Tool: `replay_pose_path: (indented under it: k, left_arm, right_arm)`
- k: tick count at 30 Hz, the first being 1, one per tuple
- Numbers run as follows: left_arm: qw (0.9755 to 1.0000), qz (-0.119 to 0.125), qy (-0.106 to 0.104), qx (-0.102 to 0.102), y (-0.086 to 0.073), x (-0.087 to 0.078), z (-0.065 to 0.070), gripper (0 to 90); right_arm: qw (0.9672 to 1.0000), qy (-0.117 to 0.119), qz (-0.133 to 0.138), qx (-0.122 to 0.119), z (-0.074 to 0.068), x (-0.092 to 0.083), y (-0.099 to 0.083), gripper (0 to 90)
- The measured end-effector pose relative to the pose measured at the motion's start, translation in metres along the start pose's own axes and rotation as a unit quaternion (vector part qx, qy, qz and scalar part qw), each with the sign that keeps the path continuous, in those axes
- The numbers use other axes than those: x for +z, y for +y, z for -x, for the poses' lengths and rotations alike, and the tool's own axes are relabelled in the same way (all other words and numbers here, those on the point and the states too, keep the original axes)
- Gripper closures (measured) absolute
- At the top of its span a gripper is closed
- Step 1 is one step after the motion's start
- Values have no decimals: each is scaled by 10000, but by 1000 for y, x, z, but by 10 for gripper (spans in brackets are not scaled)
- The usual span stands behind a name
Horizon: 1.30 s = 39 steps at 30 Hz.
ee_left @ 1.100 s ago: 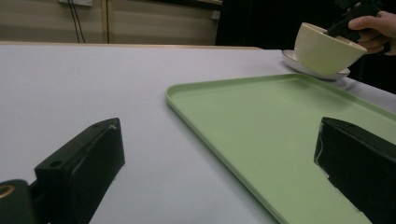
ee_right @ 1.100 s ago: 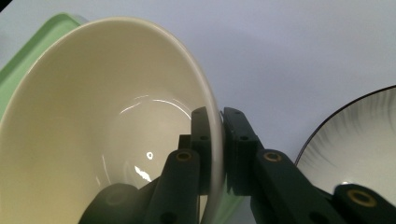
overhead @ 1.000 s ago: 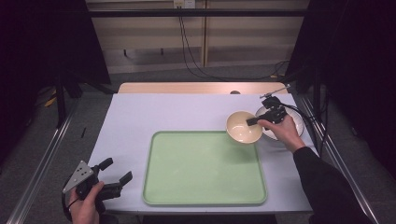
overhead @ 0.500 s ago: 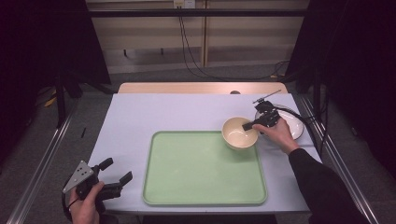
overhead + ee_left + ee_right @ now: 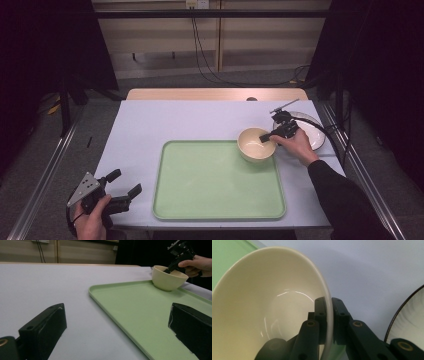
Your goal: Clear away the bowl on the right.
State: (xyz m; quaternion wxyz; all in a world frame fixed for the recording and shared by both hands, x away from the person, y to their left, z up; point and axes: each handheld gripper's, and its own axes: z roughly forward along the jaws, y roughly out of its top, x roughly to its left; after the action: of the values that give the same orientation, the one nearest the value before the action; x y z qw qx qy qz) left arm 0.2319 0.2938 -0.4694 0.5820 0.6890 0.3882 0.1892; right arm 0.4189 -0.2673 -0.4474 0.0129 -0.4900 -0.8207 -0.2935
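You are pinching the bowl (image 5: 256, 144) by its rim.
Your right gripper (image 5: 272, 134) fingers are clamping its wall at the tray's (image 5: 215, 200) far right corner; your left gripper (image 5: 121, 192) is hovering, fingers spread, over the desk (image 5: 165, 120).

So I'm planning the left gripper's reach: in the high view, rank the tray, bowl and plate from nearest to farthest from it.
From the left gripper:
1. Tray, just to its right, mid-table.
2. Bowl, over the tray's far right corner, held by the right gripper.
3. Plate, past the bowl at the table's right edge.
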Motion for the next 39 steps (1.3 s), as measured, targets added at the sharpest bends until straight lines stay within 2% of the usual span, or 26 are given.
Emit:
replay_pose_path:
  k: [11,18,21,24,26,34,39]
  left_arm:
    - [10000,1,-35,-5,0,0,0,17]
    - [10000,0,7,-5,0,0,0,17]
    - [10000,1,10,-4,0,0,0,17]
    - [10000,22,6,-26,0,0,0,17]
    - [10000,6,-10,-9,0,0,0,17]
    - [10000,12,6,-20,0,0,0,17]
    - [10000,16,2,-23,0,0,0,17]
  right_arm:
    - [10000,-43,5,0,1,1,-2,842]
    - [9999,-67,127,4,0,2,-5,841]
    - [9999,-88,139,-39,-1,2,-6,840]
    - [9994,-107,223,-250,0,3,-7,835]
    - [9994,-137,226,-244,-1,3,-7,830]
    - [9983,-254,402,-345,0,2,-7,683]
    - [9971,-229,621,-370,1,-1,-7,528]
